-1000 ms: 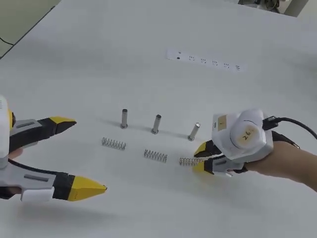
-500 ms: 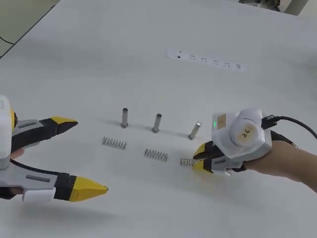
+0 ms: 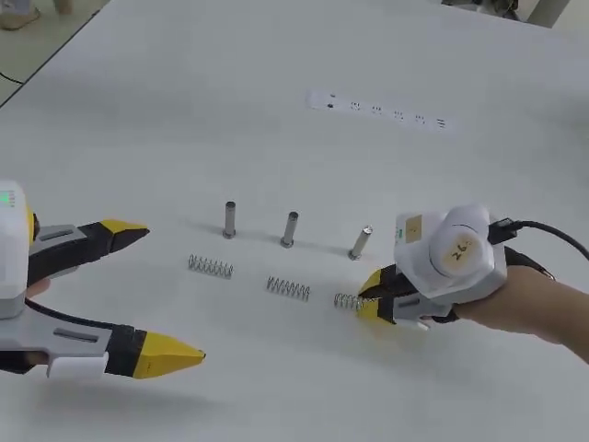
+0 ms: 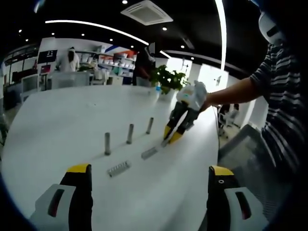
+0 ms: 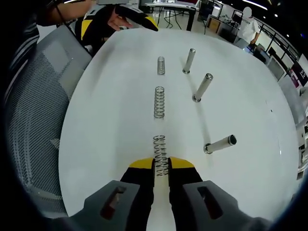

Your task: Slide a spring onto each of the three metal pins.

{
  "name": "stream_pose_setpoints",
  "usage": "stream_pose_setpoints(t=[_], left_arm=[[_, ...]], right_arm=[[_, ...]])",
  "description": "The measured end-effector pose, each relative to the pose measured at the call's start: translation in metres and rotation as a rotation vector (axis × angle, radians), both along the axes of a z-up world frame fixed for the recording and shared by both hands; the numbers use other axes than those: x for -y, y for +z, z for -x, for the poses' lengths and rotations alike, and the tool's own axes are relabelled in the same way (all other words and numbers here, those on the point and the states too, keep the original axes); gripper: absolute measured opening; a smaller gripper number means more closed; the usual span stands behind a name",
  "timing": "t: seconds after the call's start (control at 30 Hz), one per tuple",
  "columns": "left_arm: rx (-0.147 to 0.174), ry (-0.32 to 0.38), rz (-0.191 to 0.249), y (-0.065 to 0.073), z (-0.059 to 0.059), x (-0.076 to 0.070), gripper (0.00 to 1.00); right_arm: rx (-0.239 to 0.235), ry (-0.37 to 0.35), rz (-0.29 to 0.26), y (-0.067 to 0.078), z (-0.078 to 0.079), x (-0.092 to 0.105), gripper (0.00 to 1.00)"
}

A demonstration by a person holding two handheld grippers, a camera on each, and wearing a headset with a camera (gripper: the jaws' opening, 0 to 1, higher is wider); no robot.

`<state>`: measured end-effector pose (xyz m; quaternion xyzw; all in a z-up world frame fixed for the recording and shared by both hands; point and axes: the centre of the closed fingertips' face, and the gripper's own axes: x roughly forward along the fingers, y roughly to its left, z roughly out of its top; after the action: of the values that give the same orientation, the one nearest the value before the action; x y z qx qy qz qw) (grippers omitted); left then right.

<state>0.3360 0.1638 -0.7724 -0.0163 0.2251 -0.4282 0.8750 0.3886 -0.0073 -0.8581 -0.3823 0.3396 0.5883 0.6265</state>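
— How far along is this?

— Hardly begun, I'd say. Nearest, the left gripper (image 3: 166,291) hovers over the bench (image 3: 276,396) with its jaws spread wide, holding nothing.

— And the other?

— The right gripper (image 3: 366,296) is down low, jaws drawn in on the near end of the right-hand spring (image 3: 346,300). The right gripper view shows the coils nipped between the yellow tips. The spring looks to lie flat on the bench, not lifted.

— The rest?

— The middle spring (image 3: 288,288) and the left spring (image 3: 210,267) lie loose, each just in front of a pin. Behind them the left pin (image 3: 229,220), the middle pin (image 3: 290,229) and the leaning right pin (image 3: 360,243) are all bare. So three springs are left to fit. Farthest back lies a power strip (image 3: 382,110).
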Motion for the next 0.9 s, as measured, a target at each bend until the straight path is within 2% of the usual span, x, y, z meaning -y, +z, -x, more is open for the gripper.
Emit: stream_pose_setpoints(t=[0.1,0.2,0.5,0.9], left_arm=[[0.007,-0.012,-0.007,-0.001,0.0,0.003,0.98],[0.001,-0.028,-0.018,-0.004,0.001,0.005,0.98],[0.01,-0.082,-0.03,-0.01,0.002,0.022,0.97],[0.022,-0.158,-0.02,-0.012,-0.003,0.044,0.87]], right_arm=[[0.009,-0.002,-0.01,0.006,-0.001,-0.002,0.08],[0.016,0.011,-0.008,0.011,0.001,-0.004,0.08],[0.015,0.048,-0.015,0.023,0.013,-0.016,0.08],[0.011,0.033,-0.035,0.036,0.018,-0.022,0.08]])
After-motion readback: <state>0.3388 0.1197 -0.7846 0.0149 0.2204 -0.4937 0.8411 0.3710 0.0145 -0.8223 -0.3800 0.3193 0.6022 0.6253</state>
